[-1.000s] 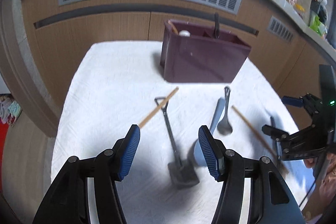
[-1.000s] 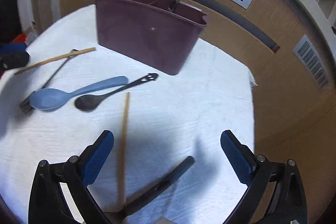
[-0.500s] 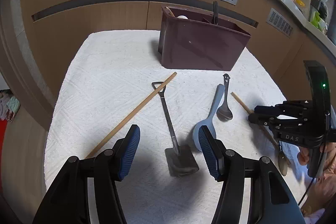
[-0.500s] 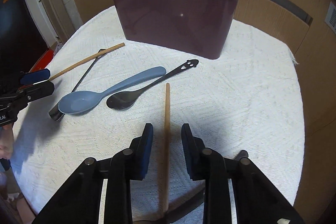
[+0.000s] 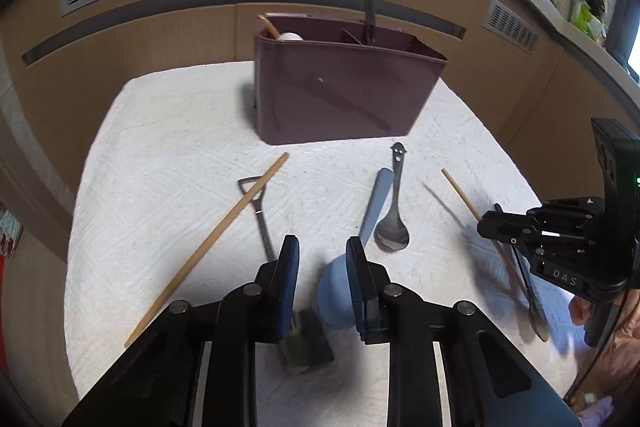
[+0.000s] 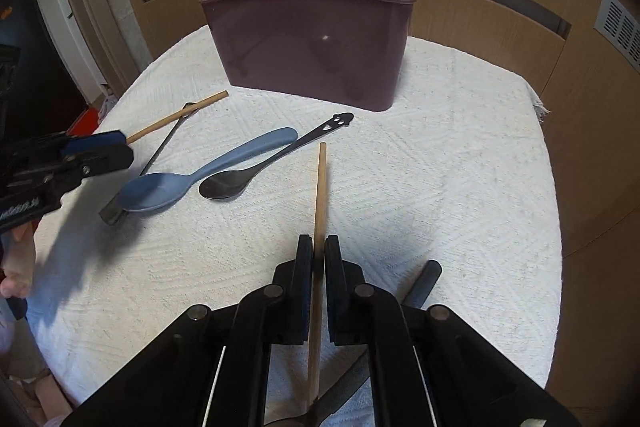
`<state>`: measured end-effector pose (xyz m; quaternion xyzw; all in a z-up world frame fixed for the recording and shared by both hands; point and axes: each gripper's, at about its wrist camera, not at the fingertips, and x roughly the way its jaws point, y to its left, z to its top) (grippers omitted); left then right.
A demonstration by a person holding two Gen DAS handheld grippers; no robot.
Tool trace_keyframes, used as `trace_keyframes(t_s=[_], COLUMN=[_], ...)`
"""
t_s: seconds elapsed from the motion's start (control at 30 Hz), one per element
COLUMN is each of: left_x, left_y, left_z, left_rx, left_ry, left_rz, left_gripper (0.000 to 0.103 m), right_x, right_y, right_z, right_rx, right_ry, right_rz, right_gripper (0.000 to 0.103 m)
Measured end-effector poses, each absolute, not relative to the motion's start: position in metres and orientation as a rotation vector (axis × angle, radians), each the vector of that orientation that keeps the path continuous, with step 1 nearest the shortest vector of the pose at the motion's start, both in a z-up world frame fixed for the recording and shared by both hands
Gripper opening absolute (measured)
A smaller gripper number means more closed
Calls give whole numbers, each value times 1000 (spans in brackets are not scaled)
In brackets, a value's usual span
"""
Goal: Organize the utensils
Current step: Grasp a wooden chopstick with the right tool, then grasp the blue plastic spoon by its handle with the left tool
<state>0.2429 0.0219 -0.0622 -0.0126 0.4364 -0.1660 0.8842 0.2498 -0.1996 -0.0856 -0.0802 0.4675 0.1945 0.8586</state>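
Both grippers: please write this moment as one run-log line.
right gripper: shut on chopstick | left gripper: narrowed, empty, over blue spoon | caddy: upright

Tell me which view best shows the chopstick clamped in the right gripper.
The right wrist view: the chopstick runs unobstructed from between the right gripper pads. In the left wrist view the right gripper's body hides its lower half.

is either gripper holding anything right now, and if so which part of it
The right gripper is shut on the wooden chopstick, partway along its shaft, nearer the near end. The left gripper holds nothing; its narrowed fingers flank bare cloth.
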Motion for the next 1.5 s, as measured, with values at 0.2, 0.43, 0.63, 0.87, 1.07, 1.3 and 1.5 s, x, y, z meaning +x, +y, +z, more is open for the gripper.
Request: trace_keyframes(t_s=[0.2, 0.43, 0.63, 0.87, 1.07, 1.3, 1.5], left_x=[284, 314, 308, 285, 264, 247, 237], left_y=[-26, -51, -59, -26, 5, 20, 29], left_z=[-71, -87, -94, -83, -65, -45, -25], left_rx=[111, 102, 122, 2, -53, -115, -135], left_ry=[1023, 1116, 1057, 994, 920, 829, 762], left_rz=[-457, -453, -407, -359, -306, -272, -260], left_gripper=[25, 25, 14, 11, 11, 11, 11], right_x=[248, 251, 255, 248, 246, 251, 253], right_y=[-203, -202, -209, -204, -201, -204, -209], right_z=[-87, -93, -94, -78, -69, -84, -81], right_rx=[-128, -92, -65, -63, -94, -92, -151], right_ry=[991, 1010, 1032, 985, 946, 971, 945], right_rz=[419, 415, 356, 336, 332, 367, 380], right_gripper=[5, 5, 5, 5, 6, 7, 8])
